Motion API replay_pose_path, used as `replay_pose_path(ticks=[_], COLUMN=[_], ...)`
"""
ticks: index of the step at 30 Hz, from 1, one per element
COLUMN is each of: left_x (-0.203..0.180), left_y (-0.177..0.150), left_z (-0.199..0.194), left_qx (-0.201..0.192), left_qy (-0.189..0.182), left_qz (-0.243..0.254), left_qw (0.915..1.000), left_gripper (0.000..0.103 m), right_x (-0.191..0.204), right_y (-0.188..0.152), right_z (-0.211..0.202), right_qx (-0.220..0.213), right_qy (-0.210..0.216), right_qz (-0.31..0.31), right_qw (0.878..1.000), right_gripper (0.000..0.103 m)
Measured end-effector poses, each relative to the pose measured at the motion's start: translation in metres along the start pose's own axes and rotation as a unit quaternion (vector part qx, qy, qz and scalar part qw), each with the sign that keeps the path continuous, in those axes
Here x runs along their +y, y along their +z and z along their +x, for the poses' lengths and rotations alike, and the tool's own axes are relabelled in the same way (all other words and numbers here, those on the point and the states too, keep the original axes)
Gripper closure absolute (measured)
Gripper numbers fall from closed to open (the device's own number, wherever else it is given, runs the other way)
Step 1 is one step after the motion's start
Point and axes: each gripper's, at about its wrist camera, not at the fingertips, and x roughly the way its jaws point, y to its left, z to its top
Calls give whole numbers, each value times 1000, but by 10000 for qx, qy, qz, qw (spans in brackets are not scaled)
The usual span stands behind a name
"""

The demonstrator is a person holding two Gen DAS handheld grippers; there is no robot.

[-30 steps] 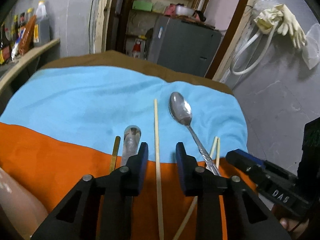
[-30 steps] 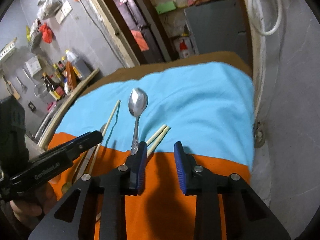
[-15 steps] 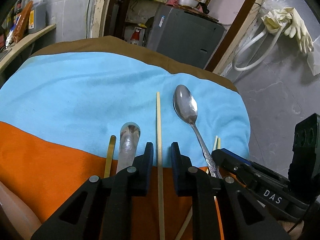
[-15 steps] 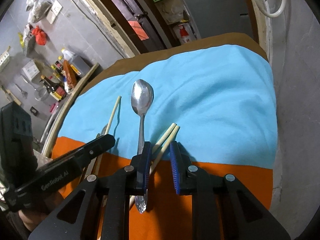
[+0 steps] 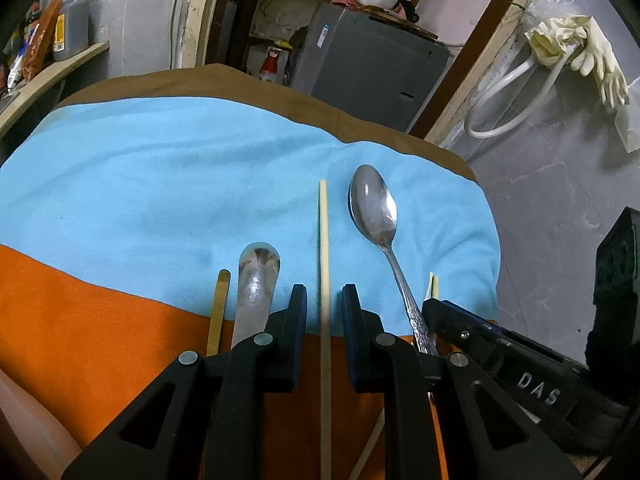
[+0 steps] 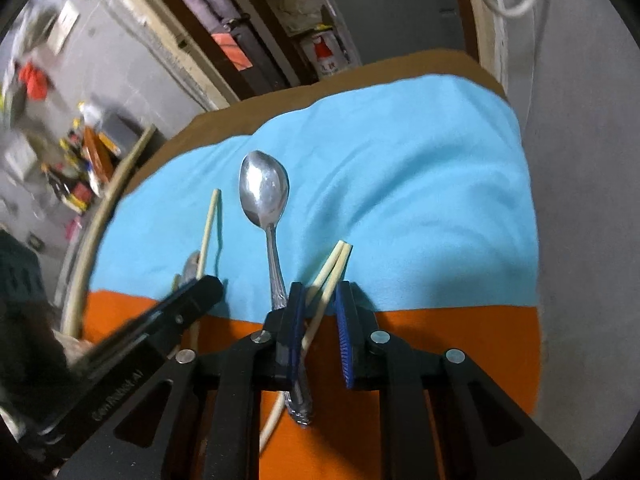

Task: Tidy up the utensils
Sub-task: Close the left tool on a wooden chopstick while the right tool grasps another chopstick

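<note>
Two black hand-held grippers with blue pads point down over a cloth-covered table, side by side.

The left gripper (image 5: pixel 324 300) has its jaws narrowed around a single pale chopstick (image 5: pixel 323 248), which runs straight away between the pads; a slim gap shows on each side, so the pads are not pressing it. These jaws have just been closing.

The right gripper (image 6: pixel 320 300), just to the right, has also just been closing. Two chopsticks (image 6: pixel 334 264) lying together as a pair pass between its pads, with space left toward the right pad. Whether the left pad touches them cannot be told.

All utensils lie where the near orange cloth (image 5: pixel 80 320) meets the blue cloth (image 5: pixel 160 180) beyond. Left of the single chopstick lie a glassy spoon (image 5: pixel 256 276) and, further left, a flat wooden stick (image 5: pixel 218 308). Between the two grippers lies a steel spoon (image 5: pixel 374 208), bowl far, its patterned handle running close beside the right gripper's left finger.

Beyond the blue cloth is a brown table edge (image 5: pixel 280 92), then a grey cabinet (image 5: pixel 368 68) and a doorway.
</note>
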Motion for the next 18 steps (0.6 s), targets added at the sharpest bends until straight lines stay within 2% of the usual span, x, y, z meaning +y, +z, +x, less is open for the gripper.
replay_pose_path(ticks=[2,5,14,18], left_x=[0,1,-5,-11], left_y=[1,2,-2,-6], left_z=[1,2,-11,-14], left_qx=[17,71,5,170], left_qy=[-25,-22,-125,-80], left_qz=[-29,-46,9,73], left_qw=[10000,10000,9999,9998], left_gripper=[89,100,100,100], right_x=[-1,-2,-2,-2], right_y=[-2,-2,-13,-20], right_z=[-1,-3,-22,-22], right_qx=[-25,-69,-255,-48], right_qy=[71,143,21,-112], right_qz=[39,156,73,14], right_qw=[10000,9998,9996,9999], right_gripper=[95,96,100,100])
